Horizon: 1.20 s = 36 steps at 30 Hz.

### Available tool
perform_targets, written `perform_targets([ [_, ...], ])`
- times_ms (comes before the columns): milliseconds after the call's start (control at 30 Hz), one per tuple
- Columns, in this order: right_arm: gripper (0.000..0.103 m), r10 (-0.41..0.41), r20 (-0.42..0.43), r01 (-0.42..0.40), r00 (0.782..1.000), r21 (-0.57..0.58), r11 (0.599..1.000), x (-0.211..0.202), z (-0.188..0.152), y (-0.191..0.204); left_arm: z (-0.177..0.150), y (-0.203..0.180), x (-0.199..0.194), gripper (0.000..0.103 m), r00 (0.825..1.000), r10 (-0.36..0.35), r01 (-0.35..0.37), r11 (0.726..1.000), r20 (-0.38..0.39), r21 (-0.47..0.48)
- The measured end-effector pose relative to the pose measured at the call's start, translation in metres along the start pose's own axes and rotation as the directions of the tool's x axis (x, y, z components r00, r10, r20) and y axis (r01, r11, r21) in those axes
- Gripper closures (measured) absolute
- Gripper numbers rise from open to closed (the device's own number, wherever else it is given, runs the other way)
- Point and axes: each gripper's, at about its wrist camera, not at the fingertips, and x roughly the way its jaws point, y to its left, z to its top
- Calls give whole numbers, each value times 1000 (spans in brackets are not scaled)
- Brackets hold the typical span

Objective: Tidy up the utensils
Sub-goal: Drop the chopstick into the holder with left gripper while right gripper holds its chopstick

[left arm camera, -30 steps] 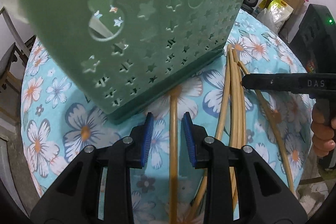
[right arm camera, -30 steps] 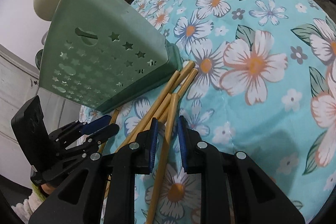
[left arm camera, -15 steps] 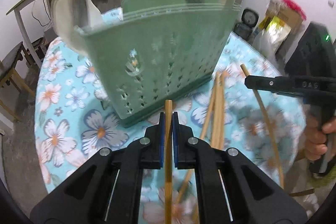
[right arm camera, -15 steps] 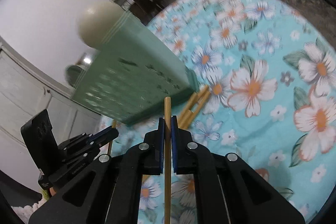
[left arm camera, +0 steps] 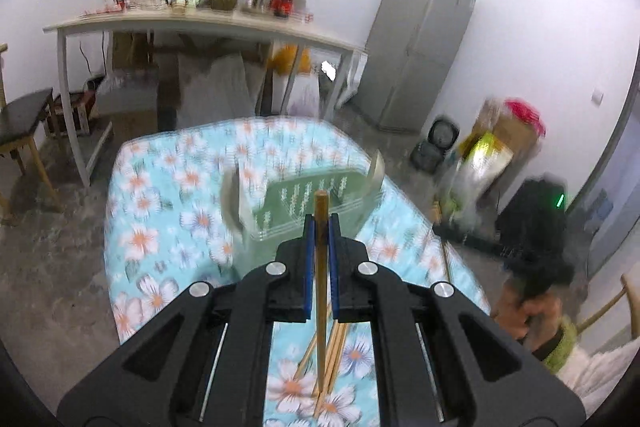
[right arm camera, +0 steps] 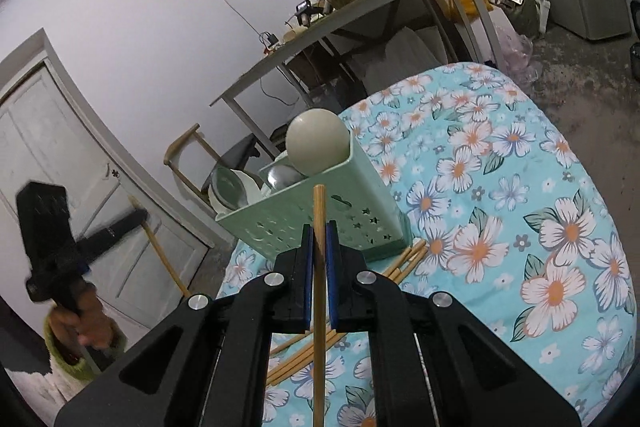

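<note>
My left gripper (left arm camera: 320,227) is shut on a wooden chopstick (left arm camera: 320,307) and holds it raised above the table. My right gripper (right arm camera: 319,239) is shut on another wooden chopstick (right arm camera: 319,327), also raised. The green star-cut utensil basket (right arm camera: 320,219) stands on the floral table, just beyond both chopstick tips; it also shows, blurred, in the left wrist view (left arm camera: 304,203). It holds a cream ladle (right arm camera: 316,147) and metal spoons. Several loose chopsticks (right arm camera: 312,351) lie on the cloth below my grippers. My left gripper also shows far left in the right wrist view (right arm camera: 132,219).
The table with the turquoise flower cloth (right arm camera: 520,227) drops off at its edges. A long shelf table (left arm camera: 200,23) with bottles, a grey fridge (left arm camera: 420,47), a wooden chair (right arm camera: 188,155) and a white door (right arm camera: 60,167) stand around it.
Both grippers closed on a chopstick each and lifted them up and back from the table. The basket now sits lower and farther away in both views.
</note>
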Motion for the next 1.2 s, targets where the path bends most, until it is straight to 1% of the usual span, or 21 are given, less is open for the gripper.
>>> perform_targets([
  [100, 97, -1, 4, 1, 1000, 1, 1000, -5, -2, 1, 21, -9, -19, 97, 995, -8, 7, 1000, 96, 16],
  [200, 97, -4, 4, 4, 1000, 5, 1000, -8, -4, 1, 41, -17, -33, 97, 984, -43, 40, 999, 175, 18],
  [300, 97, -4, 3, 4, 1000, 9, 1000, -7, -4, -2, 59, -26, -46, 97, 964, -54, 46, 998, 261, 36],
  [400, 97, -3, 5, 3, 1000, 8, 1000, -7, -4, -3, 77, -32, -52, 97, 936, -53, 37, 998, 349, 52],
  [500, 97, -4, 5, 4, 1000, 11, 1000, -8, -3, -5, 89, -34, -51, 97, 915, -21, -2, 998, 404, 57],
  [567, 97, -6, 4, 6, 1000, 13, 1000, -7, -3, -6, 94, -33, -45, 97, 905, -7, -18, 998, 425, 54],
  [667, 97, -7, 1, 7, 1000, 14, 1000, -6, -3, -8, 97, -29, -29, 97, 903, 3, -25, 999, 430, 44],
  [767, 97, -10, -3, 10, 1000, 16, 1000, -4, -3, -11, 97, -25, -9, 97, 903, 30, -59, 997, 428, 55],
  [900, 97, -15, -10, 15, 1000, 17, 1000, -2, -4, -14, 90, -21, 18, 97, 915, 41, -72, 995, 401, 63],
  [1033, 97, -16, -11, 17, 1000, 15, 1000, -2, -4, -15, 76, -12, 46, 97, 936, 57, -85, 994, 348, 64],
  [1133, 97, -17, -9, 17, 1000, 6, 1000, -3, -2, -14, 67, -8, 57, 97, 950, 58, -81, 995, 306, 64],
  [1200, 97, -17, -2, 17, 1000, -5, 1000, -5, 0, -11, 62, -7, 60, 90, 957, 51, -73, 995, 285, 69],
])
